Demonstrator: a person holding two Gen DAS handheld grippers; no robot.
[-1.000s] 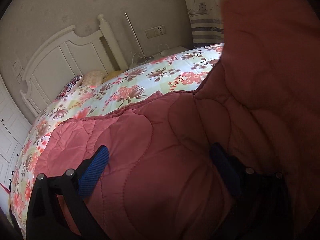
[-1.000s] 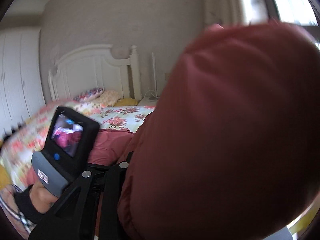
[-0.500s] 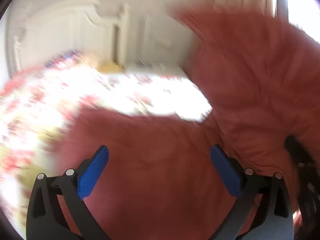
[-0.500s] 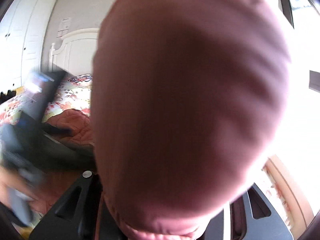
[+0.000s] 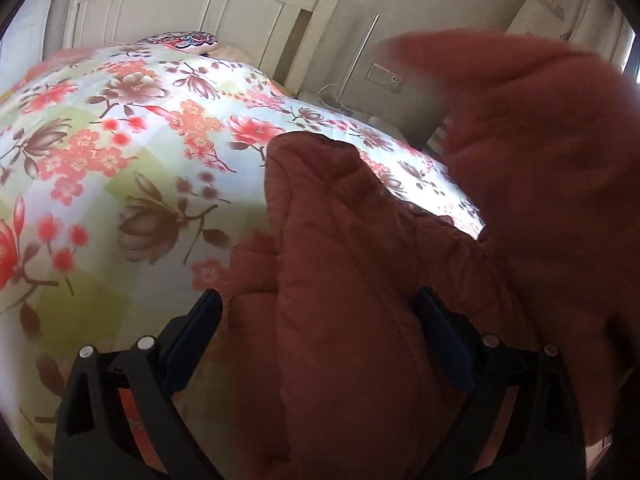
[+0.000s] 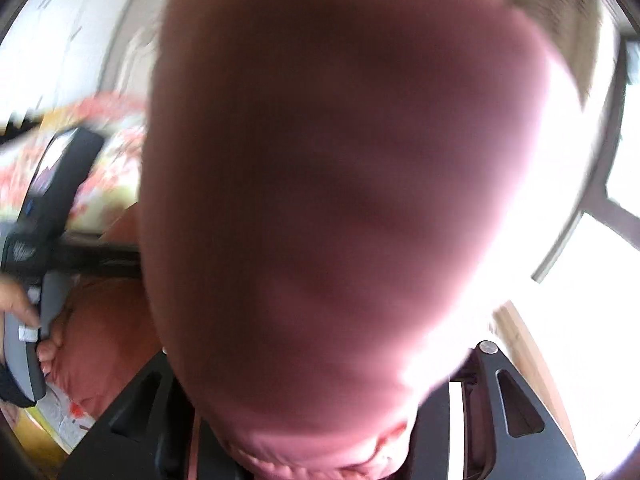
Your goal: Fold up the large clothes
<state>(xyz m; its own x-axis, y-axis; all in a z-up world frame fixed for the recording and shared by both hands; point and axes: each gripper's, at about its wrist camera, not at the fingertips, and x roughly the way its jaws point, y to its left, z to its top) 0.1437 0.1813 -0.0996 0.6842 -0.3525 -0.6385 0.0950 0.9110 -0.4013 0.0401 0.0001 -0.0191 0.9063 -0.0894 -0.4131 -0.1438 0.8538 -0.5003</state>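
Observation:
A large quilted rust-red garment (image 5: 352, 264) lies on the floral bedspread (image 5: 100, 152), bunched into a ridge. My left gripper (image 5: 320, 340) is open, its blue-padded fingers (image 5: 192, 336) either side of that ridge, low over it. A raised part of the garment (image 5: 552, 152) hangs blurred at the right. In the right wrist view the same garment (image 6: 340, 200) fills the middle, held up close to the lens. My right gripper (image 6: 320, 432) is shut on it; the fingertips are hidden by cloth. The left gripper's handle (image 6: 52, 208) shows at the left.
A white headboard (image 5: 240, 12) and a patterned pillow (image 5: 188, 38) are at the far end of the bed. A wall socket (image 5: 386, 76) and a white nightstand lie beyond the bed. A bright window (image 6: 600, 240) is on the right.
My left gripper has swung left and down toward the bed, now over a narrower bunched ridge. My right gripper has lifted the garment up so it covers most of its view.

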